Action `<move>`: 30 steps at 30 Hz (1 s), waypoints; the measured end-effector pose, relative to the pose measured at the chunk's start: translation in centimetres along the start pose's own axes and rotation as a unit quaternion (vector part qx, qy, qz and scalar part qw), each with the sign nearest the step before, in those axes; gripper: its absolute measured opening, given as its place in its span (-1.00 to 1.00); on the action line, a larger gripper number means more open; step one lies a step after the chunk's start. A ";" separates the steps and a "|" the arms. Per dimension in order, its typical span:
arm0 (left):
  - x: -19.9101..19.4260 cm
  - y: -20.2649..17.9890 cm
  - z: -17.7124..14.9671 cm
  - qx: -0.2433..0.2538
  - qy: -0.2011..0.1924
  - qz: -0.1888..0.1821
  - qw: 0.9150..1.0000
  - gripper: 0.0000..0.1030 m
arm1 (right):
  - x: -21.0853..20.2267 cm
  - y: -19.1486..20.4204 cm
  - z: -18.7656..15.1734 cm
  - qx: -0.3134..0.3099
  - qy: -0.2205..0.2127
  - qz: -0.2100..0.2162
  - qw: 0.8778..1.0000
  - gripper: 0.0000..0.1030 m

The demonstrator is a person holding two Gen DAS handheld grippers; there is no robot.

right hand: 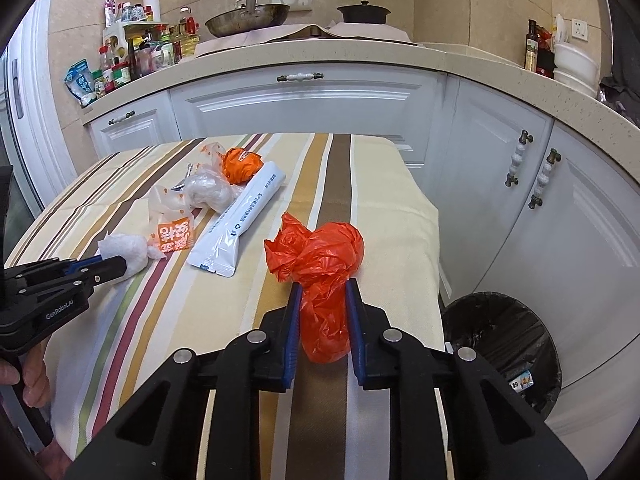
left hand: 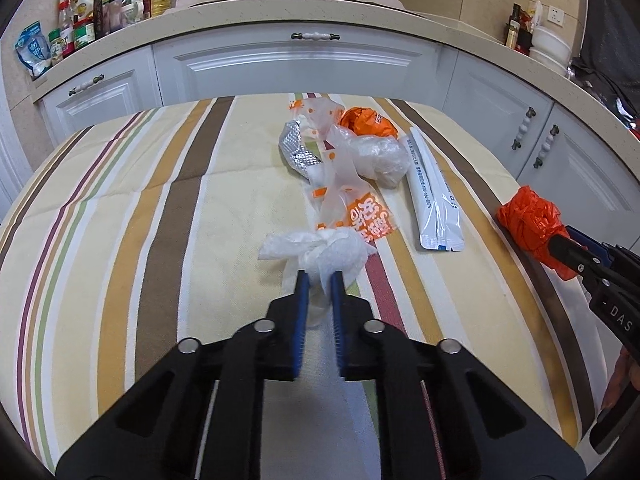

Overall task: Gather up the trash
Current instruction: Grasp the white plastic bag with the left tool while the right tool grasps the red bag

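My left gripper (left hand: 320, 278) is shut on a crumpled white plastic bag (left hand: 316, 250), low over the striped table; it also shows in the right wrist view (right hand: 128, 254). My right gripper (right hand: 323, 286) is shut on a knotted red-orange plastic bag (right hand: 320, 260), near the table's right edge; that bag also shows in the left wrist view (left hand: 530, 224). More trash lies in the table's middle: a white sachet (left hand: 434, 200), a clear bag with orange print (left hand: 344, 200), a crumpled clear wrap (left hand: 380, 156), a silver foil piece (left hand: 296, 150) and an orange wrapper ball (left hand: 370, 122).
A black-lined trash bin (right hand: 504, 344) stands on the floor right of the table (right hand: 392, 200). White cabinets (left hand: 304, 64) curve behind it. The counter (left hand: 280, 8) holds bottles, a wok and a pot.
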State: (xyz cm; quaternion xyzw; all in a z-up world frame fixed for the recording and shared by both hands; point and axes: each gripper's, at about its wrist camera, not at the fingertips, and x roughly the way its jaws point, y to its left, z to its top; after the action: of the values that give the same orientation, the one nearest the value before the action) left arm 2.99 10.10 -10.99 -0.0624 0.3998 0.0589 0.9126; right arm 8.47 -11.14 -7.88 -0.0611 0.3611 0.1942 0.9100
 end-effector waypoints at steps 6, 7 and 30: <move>-0.4 0.1 -0.3 -0.003 -0.003 0.001 1.000 -0.91 | -0.1 0.0 -0.5 0.010 0.010 0.011 1.000 -0.55; -0.4 0.2 -0.3 -0.004 -0.003 0.001 1.000 -0.91 | -0.1 0.0 -0.6 0.012 0.008 0.011 1.000 -0.47; -2.7 0.3 0.2 -0.019 -0.033 0.006 0.999 -0.95 | 0.2 0.7 -0.2 -0.004 0.002 0.001 1.000 -0.51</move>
State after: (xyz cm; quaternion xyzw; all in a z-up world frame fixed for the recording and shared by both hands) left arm 1.24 10.31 -8.89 -0.0750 0.3686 0.0741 0.9236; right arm 8.18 -10.50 -8.16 -0.0648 0.3624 0.1964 0.9088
